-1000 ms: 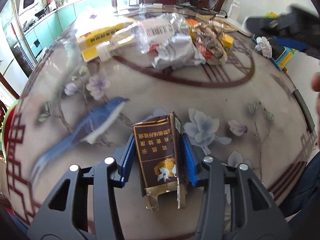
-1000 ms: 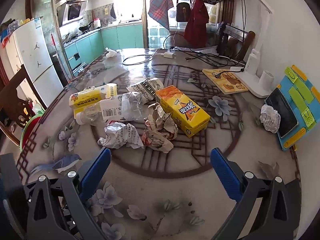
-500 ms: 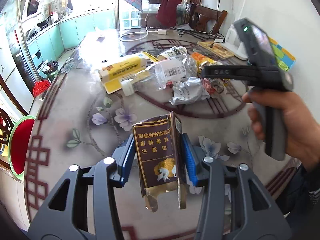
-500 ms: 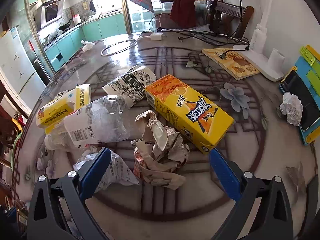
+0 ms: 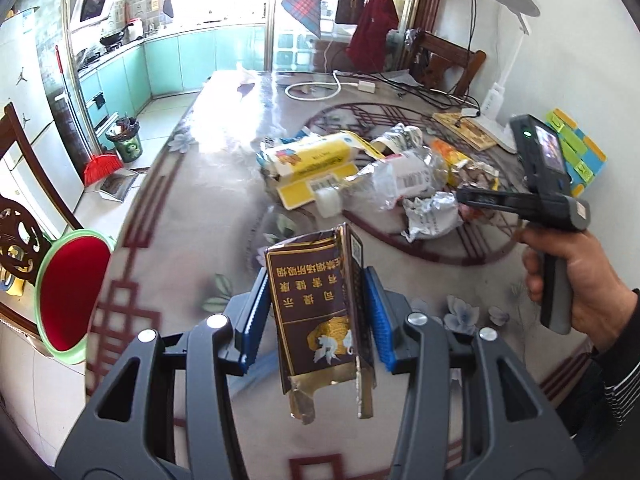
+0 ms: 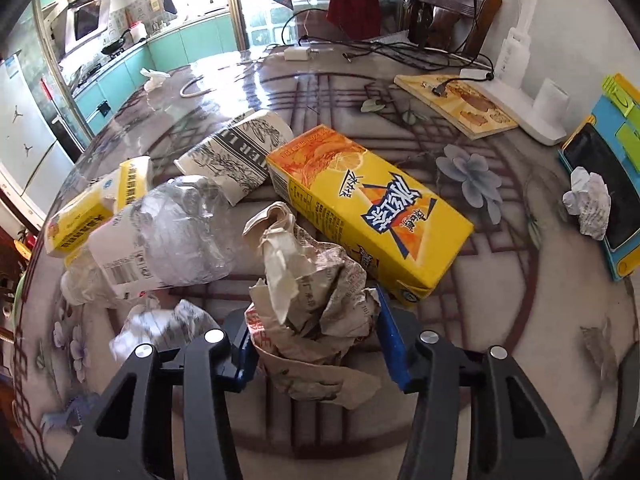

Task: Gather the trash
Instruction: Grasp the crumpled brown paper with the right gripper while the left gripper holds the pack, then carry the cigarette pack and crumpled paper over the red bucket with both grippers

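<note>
Now — left jaws clamp cigarette pack | right jaws closing — crumpled paper between

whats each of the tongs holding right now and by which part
Left tongs: flattened brown cigarette pack, clamped across its two side edges. Right tongs: jaws closing around the crumpled printed paper wad, pads at its sides.

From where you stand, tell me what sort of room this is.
Most likely a home dining area open to a kitchen: a patterned dining table strewn with trash, teal kitchen cabinets with a range hood, and a refrigerator.
</note>
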Available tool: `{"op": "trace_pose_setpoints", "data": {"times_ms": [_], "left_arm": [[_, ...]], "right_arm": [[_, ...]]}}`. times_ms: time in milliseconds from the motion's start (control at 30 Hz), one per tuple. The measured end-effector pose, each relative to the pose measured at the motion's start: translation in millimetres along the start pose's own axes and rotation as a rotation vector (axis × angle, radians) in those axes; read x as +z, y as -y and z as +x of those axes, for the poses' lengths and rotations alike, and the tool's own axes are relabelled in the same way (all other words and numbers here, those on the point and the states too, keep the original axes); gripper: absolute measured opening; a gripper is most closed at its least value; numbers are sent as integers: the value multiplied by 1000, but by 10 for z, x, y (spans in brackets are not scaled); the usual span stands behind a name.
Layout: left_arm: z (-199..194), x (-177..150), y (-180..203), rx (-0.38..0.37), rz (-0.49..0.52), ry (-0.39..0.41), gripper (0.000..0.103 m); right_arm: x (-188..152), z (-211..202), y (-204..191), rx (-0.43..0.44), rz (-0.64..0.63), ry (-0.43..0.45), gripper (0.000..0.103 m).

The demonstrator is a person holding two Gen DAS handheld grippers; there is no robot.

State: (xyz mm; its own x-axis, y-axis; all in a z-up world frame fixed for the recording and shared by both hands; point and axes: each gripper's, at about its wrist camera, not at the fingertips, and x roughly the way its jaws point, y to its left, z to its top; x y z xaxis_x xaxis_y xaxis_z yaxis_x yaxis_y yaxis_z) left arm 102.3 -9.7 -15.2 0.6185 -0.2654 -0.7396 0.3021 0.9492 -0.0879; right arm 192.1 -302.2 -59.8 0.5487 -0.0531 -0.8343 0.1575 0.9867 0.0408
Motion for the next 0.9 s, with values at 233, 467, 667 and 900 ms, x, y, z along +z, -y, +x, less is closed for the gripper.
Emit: {"op": "trace_pose_setpoints", "data": {"times_ms": [233,467,667,900], "left_arm": [[-189,151,-275,58,-2,63,44],[-374,348,-713,139,-11,131,44],[-431,493,-1230,218,-52,157,44],[-311,493,-2020,329,-134,157,44]], "right_arm": [[-13,-569,-190,-4,-79,123,49],[-28,-1087,-780,48,-191,223,49],[-45,-1273,-1425,124,-271,247,49],[-93,-1246,-2112,189,-356,235,49]]}}
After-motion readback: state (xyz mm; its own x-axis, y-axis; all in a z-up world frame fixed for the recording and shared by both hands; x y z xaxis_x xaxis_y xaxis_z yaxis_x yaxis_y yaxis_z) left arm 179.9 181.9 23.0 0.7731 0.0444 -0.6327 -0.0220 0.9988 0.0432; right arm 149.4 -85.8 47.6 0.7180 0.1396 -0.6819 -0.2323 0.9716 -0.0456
